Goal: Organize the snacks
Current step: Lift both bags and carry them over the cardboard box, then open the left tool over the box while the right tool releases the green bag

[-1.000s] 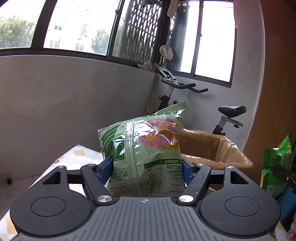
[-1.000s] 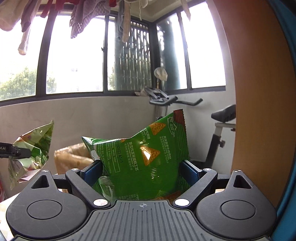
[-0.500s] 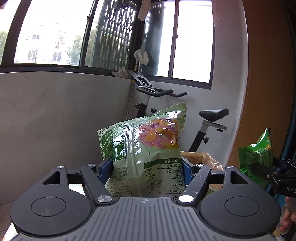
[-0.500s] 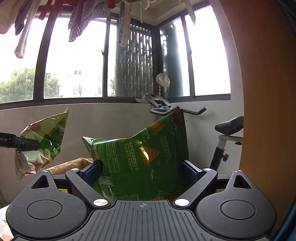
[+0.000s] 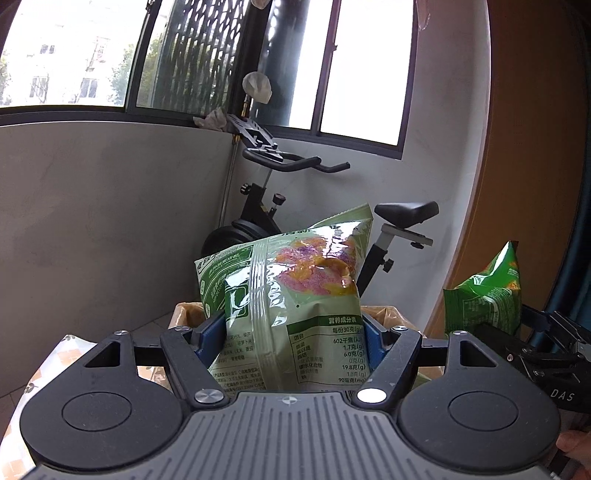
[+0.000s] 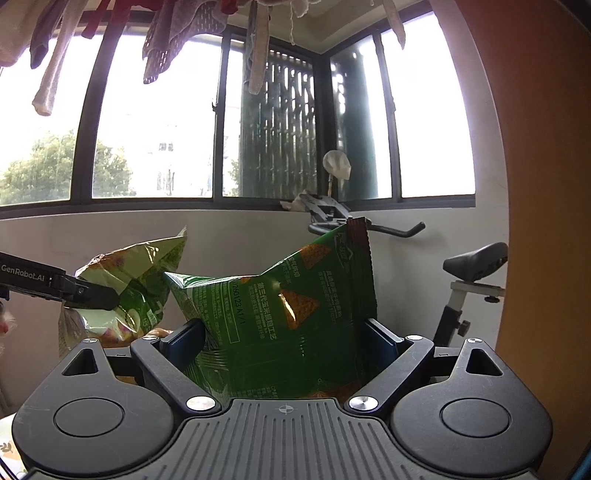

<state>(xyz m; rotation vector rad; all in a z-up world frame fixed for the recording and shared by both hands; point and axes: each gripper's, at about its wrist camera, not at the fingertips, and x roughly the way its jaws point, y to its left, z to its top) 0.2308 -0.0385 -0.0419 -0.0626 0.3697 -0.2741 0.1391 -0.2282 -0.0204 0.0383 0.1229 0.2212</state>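
The left gripper (image 5: pixel 293 343) is clamped on a pale green snack bag (image 5: pixel 295 306) (nutrition panel facing the camera), held upright in the air above the rim of a paper-lined box (image 5: pixel 388 317). Just to its right, the right gripper (image 6: pixel 284 339) pinches a dark green chip bag (image 6: pixel 291 310), also upright and aloft. Behind both stand an exercise bike (image 5: pixel 280 192), a grey wall and barred windows (image 6: pixel 155 122), with laundry (image 6: pixel 177 33) hanging overhead.

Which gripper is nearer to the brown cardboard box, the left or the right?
Left. The left gripper hangs right at the brown cardboard box, holding its pale green bag. The right gripper is off to the box's right side.
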